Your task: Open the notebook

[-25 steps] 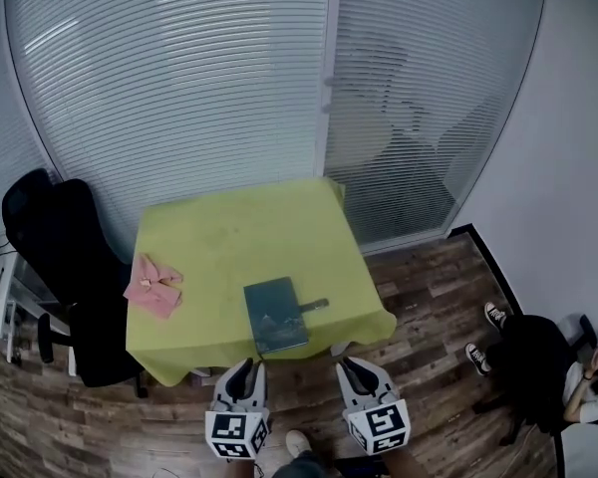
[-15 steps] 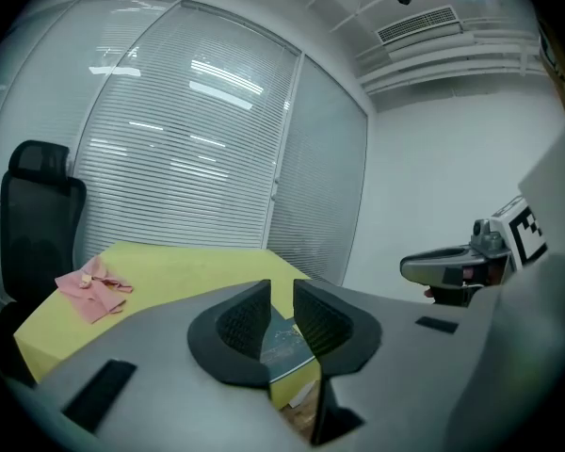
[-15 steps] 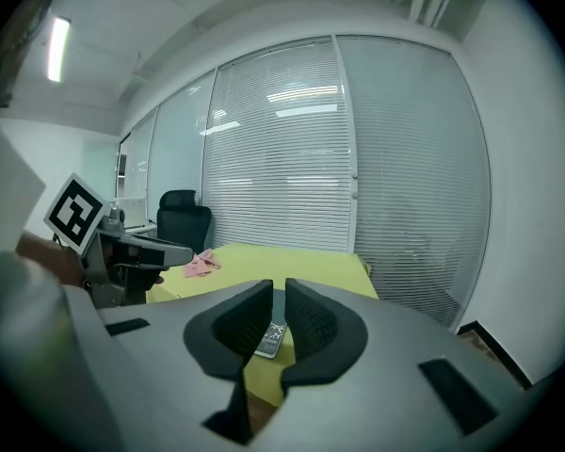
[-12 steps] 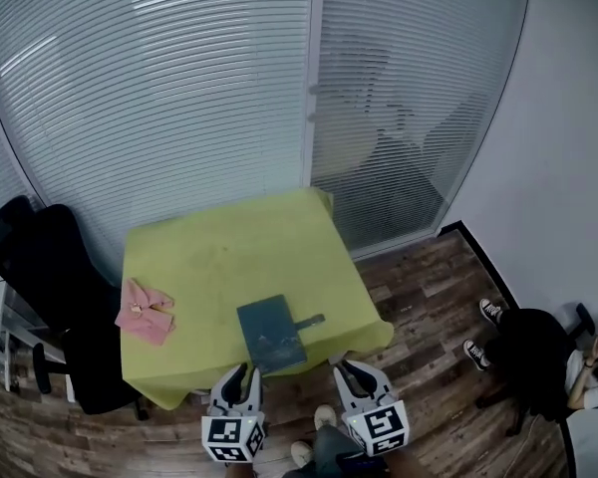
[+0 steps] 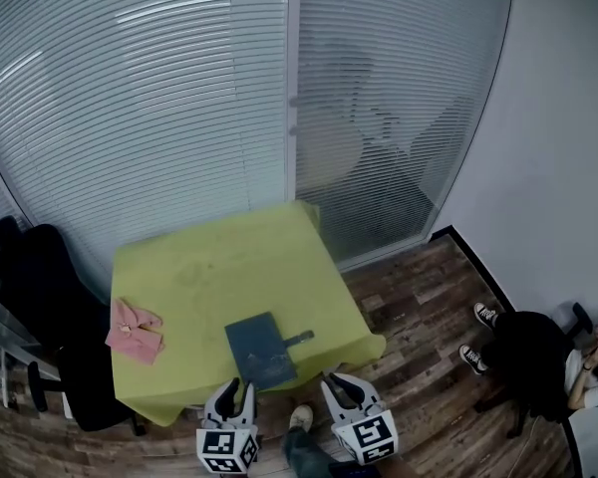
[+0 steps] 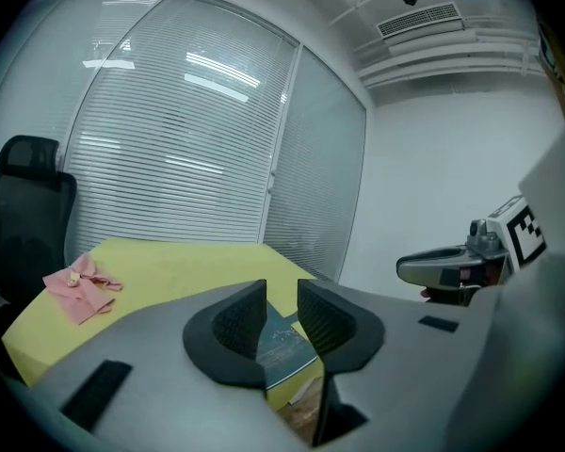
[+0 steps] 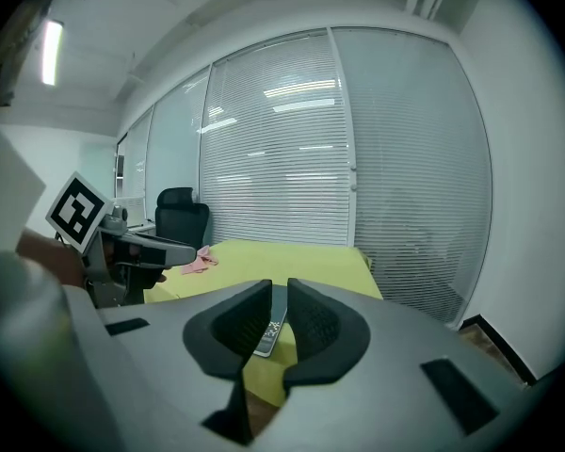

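A: Notebook (image 5: 261, 350): where does it lie?

B: Closed and flat, near the front edge of the yellow-green table (image 5: 219, 257). That edge is now closer to both grippers than a second ago.

A: And from left to right?

B: A black chair (image 5: 30, 297). A pink cloth (image 5: 134, 330) on the table. The left gripper (image 6: 281, 299), jaws opening, nothing between them. The notebook, with a small dark device (image 5: 299, 339) just beside it. The right gripper (image 7: 280, 295), jaws a narrow slit apart, empty. A seated person (image 5: 538, 361) is far right.
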